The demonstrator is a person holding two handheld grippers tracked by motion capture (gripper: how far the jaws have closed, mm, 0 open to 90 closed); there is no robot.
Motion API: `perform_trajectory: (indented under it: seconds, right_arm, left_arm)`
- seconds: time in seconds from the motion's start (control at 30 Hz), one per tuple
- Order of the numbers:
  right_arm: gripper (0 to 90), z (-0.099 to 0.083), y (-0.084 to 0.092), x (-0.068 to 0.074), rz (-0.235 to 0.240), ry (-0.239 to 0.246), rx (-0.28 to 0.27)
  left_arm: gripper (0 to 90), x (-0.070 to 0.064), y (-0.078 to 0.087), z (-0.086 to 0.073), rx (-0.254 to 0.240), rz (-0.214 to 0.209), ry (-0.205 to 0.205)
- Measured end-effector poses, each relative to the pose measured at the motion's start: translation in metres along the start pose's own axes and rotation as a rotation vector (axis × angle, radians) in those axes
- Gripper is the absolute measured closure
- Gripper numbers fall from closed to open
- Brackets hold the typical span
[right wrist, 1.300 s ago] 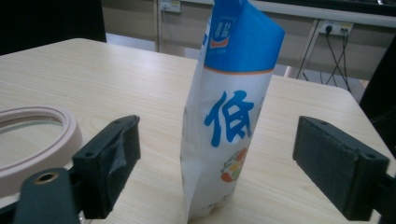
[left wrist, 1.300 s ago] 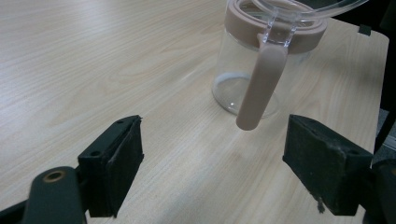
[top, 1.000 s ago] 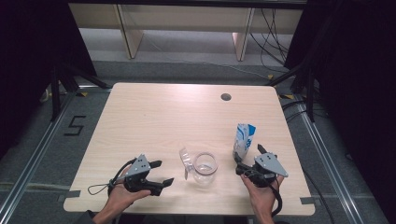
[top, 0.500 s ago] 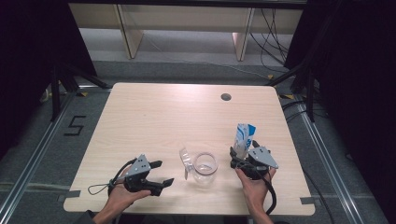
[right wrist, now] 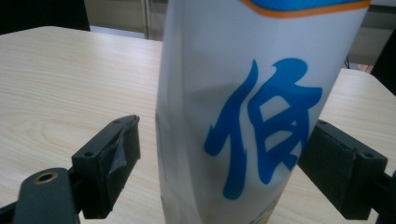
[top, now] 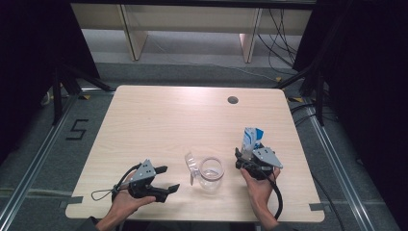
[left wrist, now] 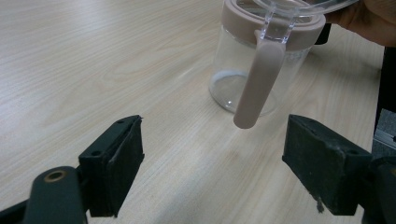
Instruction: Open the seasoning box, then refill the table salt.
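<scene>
A white and blue carton (top: 251, 137) stands upright at the right of the table (top: 183, 115). My right gripper (top: 244, 155) is open with its jaws on either side of the carton's lower part. In the right gripper view the carton (right wrist: 252, 112) shows a big blue character, and my right gripper (right wrist: 224, 135) has a gap at its left jaw. A clear glass jug (top: 210, 172) with a pink rim and handle stands at front centre. Left of it my left gripper (top: 167, 178) is open and holds nothing. The jug's pink handle (left wrist: 257, 79) hangs just ahead of my left gripper (left wrist: 215, 140).
A round cable hole (top: 233, 100) sits in the table's far right part. The front edge lies just below both hands. The hand (left wrist: 369, 18) that holds the right gripper shows behind the jug. Wooden shelving (top: 187, 19) and dark stands stand beyond the table.
My right gripper has moved forward to the carton, and its jaws now straddle it. The left gripper, jug and carton have stayed in place.
</scene>
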State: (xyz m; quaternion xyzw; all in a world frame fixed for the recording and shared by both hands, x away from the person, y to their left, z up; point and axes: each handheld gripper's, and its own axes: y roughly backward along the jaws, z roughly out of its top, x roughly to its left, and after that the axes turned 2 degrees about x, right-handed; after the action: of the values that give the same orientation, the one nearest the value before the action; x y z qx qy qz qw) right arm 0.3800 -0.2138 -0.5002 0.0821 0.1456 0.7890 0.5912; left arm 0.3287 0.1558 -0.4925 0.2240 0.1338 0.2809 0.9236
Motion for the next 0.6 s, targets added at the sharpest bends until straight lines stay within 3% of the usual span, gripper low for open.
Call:
perform_trajectory:
  seconds: [0.07, 0.23, 0.57, 0.6]
  right_arm:
    - [16.2, -0.001, -0.001, -0.001, 0.012, -0.013, 0.017]
    - [16.3, -0.003, -0.007, -0.001, -0.011, -0.07, 0.022]
    - [17.2, -0.006, -0.015, -0.002, -0.015, -0.072, 0.041]
    - [17.3, -0.007, -0.016, -0.001, -0.002, -0.08, 0.028]
  left_arm:
    - [19.5, 0.0, 0.0, 0.0, 0.001, -0.001, 0.001]
    - [19.5, 0.0, 0.0, 0.0, -0.003, -0.001, -0.002]
    - [19.4, -0.001, 0.0, -0.001, 0.001, 0.001, 0.009]
    - [19.5, 0.0, 0.0, -0.001, 0.001, -0.002, -0.007]
